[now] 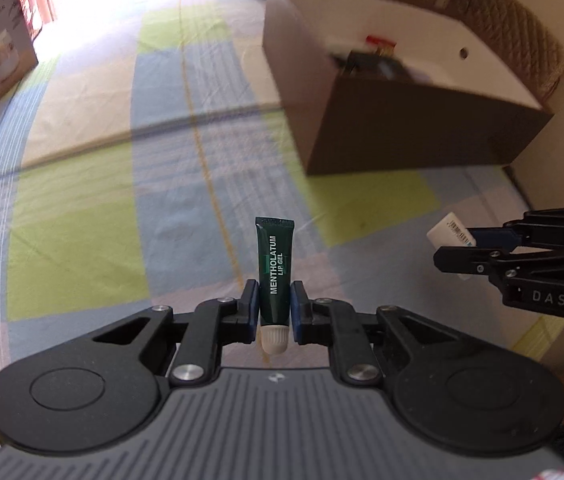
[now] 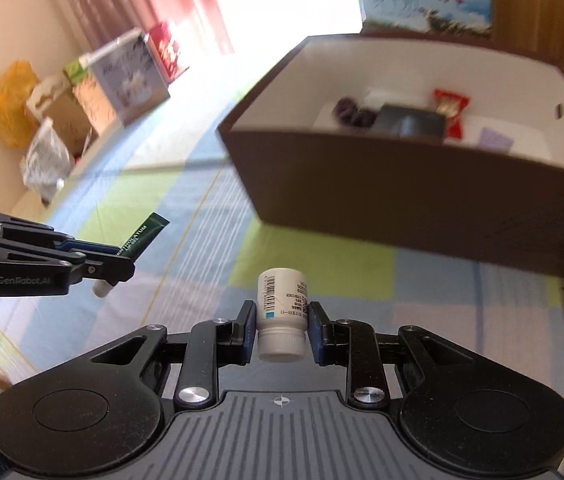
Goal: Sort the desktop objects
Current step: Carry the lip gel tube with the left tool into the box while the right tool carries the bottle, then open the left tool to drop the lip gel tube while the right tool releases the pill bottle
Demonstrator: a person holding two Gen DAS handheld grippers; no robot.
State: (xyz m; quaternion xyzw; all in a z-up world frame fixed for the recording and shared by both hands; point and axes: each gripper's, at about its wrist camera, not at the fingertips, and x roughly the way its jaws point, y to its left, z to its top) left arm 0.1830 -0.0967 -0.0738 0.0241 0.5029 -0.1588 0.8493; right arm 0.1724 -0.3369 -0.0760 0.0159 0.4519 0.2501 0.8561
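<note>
My left gripper (image 1: 275,303) is shut on a dark green lip gel tube (image 1: 275,264), white cap toward the camera, held above the checked cloth. My right gripper (image 2: 281,322) is shut on a small white pill bottle (image 2: 282,304) with a barcode label, cap toward the camera. In the left wrist view the right gripper (image 1: 452,248) shows at the right edge with the white bottle (image 1: 448,232). In the right wrist view the left gripper (image 2: 122,258) shows at the left with the green tube (image 2: 144,236). A brown box (image 2: 422,200) with a white inside stands ahead of both.
The brown box (image 1: 402,136) holds a red wrapper (image 2: 452,110), a dark flat item (image 2: 412,122) and other small things. The pastel checked cloth (image 1: 122,200) covers the surface. Printed cartons (image 2: 130,76) and bags line the far left wall; a padded chair back (image 1: 506,36) stands behind the box.
</note>
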